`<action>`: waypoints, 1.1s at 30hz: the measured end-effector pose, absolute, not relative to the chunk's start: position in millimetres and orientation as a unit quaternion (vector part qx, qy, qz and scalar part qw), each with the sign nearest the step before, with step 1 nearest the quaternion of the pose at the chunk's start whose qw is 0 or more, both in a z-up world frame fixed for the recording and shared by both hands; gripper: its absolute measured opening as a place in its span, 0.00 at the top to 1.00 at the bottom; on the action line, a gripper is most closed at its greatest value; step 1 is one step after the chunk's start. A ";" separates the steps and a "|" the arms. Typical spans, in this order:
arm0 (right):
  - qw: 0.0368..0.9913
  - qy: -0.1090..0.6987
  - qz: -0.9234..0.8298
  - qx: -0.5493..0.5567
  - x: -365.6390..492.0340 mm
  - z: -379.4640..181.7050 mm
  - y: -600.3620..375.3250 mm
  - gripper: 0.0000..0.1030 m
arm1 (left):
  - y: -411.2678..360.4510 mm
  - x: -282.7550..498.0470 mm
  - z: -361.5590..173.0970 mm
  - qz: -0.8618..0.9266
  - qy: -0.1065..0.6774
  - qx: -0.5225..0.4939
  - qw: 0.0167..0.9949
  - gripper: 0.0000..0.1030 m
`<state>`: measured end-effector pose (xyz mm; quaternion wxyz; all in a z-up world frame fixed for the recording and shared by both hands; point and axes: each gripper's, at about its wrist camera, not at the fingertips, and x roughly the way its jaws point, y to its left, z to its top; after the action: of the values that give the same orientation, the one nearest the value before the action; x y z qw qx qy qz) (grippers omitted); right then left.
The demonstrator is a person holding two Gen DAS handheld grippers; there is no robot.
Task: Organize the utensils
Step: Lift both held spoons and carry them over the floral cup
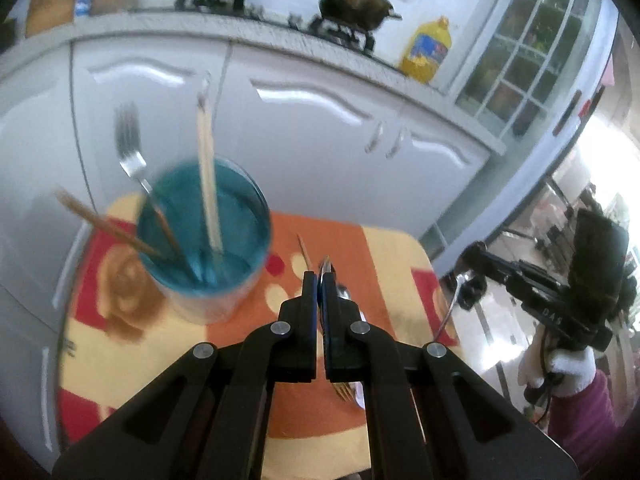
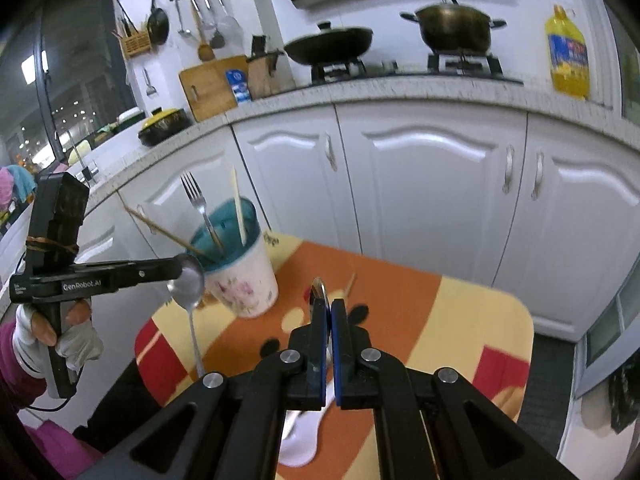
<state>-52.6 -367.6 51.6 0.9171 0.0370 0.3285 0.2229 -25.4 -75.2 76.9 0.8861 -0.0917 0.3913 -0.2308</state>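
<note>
Left wrist view: the left gripper (image 1: 319,280) has its jaws clamped on a metal spoon (image 1: 325,266), whose bowl edge shows between the tips. It hangs above the middle of the patterned table (image 1: 396,256). The blue-lined utensil cup (image 1: 204,236) stands toward the table's far left corner and carries a fork (image 1: 130,160), pale chopsticks (image 1: 208,168) and brown chopsticks (image 1: 104,224). One loose chopstick (image 1: 305,254) lies just beyond the tips. A gold fork (image 1: 340,390) lies under the gripper body. At the right edge the right gripper (image 1: 466,286) is in view, with a spoon handle hanging from it.

Right wrist view: the right gripper (image 2: 327,308) is closed on a second spoon (image 2: 318,290), held on edge. The cup (image 2: 240,264) stands near the far left corner. The left gripper (image 2: 176,268) holds its spoon (image 2: 188,280) with the bowl at the cup's rim and the handle hanging down. A white spoon (image 2: 300,436) lies on the table under the right gripper.

Assessment: the step in hand is judged to be carrying both spoons to the cup. The spoon needs to be turned handle down over the open part of the mouth, clear of the leaning chopsticks. Delivering one spoon at a time would keep the grippers from crowding each other.
</note>
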 end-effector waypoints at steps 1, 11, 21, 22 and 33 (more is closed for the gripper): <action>0.920 0.322 0.222 0.034 -49.7 58.7 -363.4 0.98 | -69.5 -23.4 86.2 -0.225 0.382 -0.092 0.892 1.00; 0.941 0.264 0.211 0.024 -8.9 110.9 -308.1 0.98 | -14.9 12.9 153.9 -0.129 0.299 -0.065 0.943 1.00; 0.952 0.231 0.198 0.012 43.1 138.6 -259.4 0.98 | 9.1 53.4 156.7 -0.058 0.271 -0.018 0.961 1.00; 0.954 0.228 0.195 0.007 47.1 139.9 -254.9 0.98 | 9.5 57.1 153.9 -0.055 0.272 -0.014 0.960 1.00; 0.954 0.231 0.180 -0.064 80.6 108.0 -206.7 0.98 | 5.9 78.4 125.3 -0.043 0.284 0.015 0.958 0.99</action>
<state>80.6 -206.7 108.0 0.9542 -0.0640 0.2306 0.1796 78.4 5.9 125.3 0.9576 0.0153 0.2844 -0.0433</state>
